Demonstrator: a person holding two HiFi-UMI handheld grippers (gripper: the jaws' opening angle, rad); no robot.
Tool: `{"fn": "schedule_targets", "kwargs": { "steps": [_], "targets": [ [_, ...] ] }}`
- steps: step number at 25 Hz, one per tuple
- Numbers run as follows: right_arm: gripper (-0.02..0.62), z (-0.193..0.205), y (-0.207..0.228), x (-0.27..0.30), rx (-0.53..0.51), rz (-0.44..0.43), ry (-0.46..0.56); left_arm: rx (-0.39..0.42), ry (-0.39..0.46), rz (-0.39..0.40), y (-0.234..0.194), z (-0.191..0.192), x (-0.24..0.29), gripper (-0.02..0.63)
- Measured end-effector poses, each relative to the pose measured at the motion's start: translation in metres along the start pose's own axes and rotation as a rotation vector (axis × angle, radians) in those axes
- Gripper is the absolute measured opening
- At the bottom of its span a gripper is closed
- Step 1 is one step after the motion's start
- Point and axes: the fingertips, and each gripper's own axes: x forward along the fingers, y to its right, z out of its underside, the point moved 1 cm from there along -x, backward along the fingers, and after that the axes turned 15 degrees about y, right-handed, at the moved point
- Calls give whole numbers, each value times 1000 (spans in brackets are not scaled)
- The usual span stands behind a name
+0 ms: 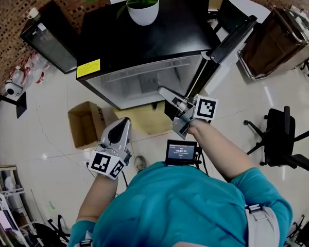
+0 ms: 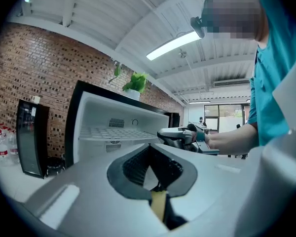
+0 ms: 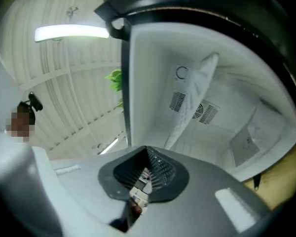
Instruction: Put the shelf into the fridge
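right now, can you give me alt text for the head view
From above, a person in a teal shirt points the left claw and right claw at an open black fridge with a shelf inside. A potted plant stands on top; an open cardboard box sits on the floor nearby.

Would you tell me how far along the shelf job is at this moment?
Done, it seems: the shelf lies level across the inside of the fridge. In hand: nothing; the left gripper and the right gripper are both shut and empty, in front of the opening. Left: little, perhaps a check that the shelf is seated; the door stands open.
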Motion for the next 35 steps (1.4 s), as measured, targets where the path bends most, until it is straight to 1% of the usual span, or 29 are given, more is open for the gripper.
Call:
{"fn": "schedule_targets", "kwargs": {
  "steps": [2,4,5,7,9,12,14,18,21,25,29,31,35],
  "targets": [
    [2,28,-26,-36,-27,-19,-32,-15,-1,-1,29,16,-37,-3],
    [2,64,-47,-72,-88,-21,-69,-32,9,5,51,28,-83,-3],
    [2,75,-56,-86,-126,-25,-87,-39,19,8,60,29,-98,-3],
    [2,80,-80,-105,-220,-60,-123,-44,38,14,77,25,-111,-2],
    [2,71,-104,-120,-300,-97,-141,-47,46,26,92,15,-111,-3],
    [2,55,-130,-139,-371,-102,-125,-54,45,70,112,1,-107,-2],
    [2,49,-143,-151,-396,-82,-106,-55,47,106,122,-6,-108,-2],
    [2,41,-163,-178,-455,-21,-80,-69,45,155,143,-15,-111,-2],
    [2,31,-173,-198,-495,8,-58,-74,38,183,160,-17,-109,-3],
    [2,7,-175,-230,-520,19,-46,-77,28,179,184,-7,-98,-2],
    [2,-35,-163,-268,-516,22,-30,-47,18,165,221,12,-70,-2],
    [2,-55,-155,-288,-510,11,-56,-49,21,134,242,24,-52,-2],
    [2,-91,-144,-320,-516,-27,-136,-84,39,69,286,46,-19,-2]
  ]
}}
